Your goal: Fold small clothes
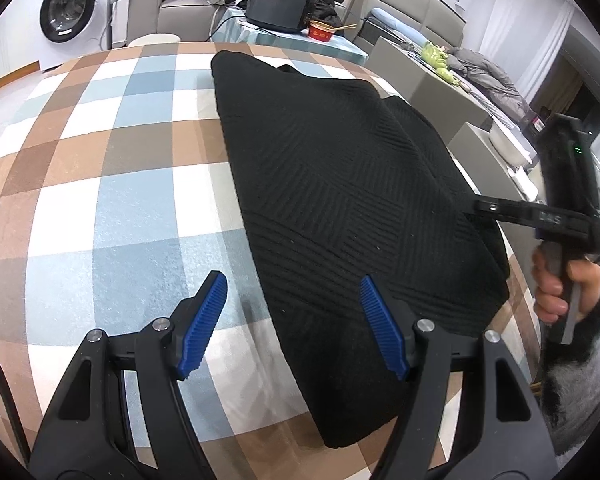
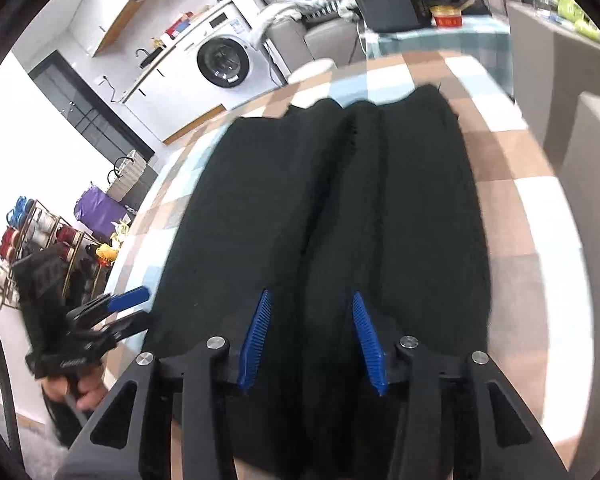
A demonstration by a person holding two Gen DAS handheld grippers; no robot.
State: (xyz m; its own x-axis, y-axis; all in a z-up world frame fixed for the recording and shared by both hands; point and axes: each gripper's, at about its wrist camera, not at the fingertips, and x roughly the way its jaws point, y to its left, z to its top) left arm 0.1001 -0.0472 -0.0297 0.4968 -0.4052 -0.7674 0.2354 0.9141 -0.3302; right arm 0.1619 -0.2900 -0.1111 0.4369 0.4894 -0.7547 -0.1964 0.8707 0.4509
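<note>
Sweater (image 1: 340,184) black knit, lying along right side of checked table (image 1: 112,168), both sides folded inward to long strip. Crosswise fold remains, by my reading. Left gripper (image 1: 292,320) wide, empty, over near edge. Right gripper (image 2: 312,336) part-open above cloth, gripping nothing.
</note>
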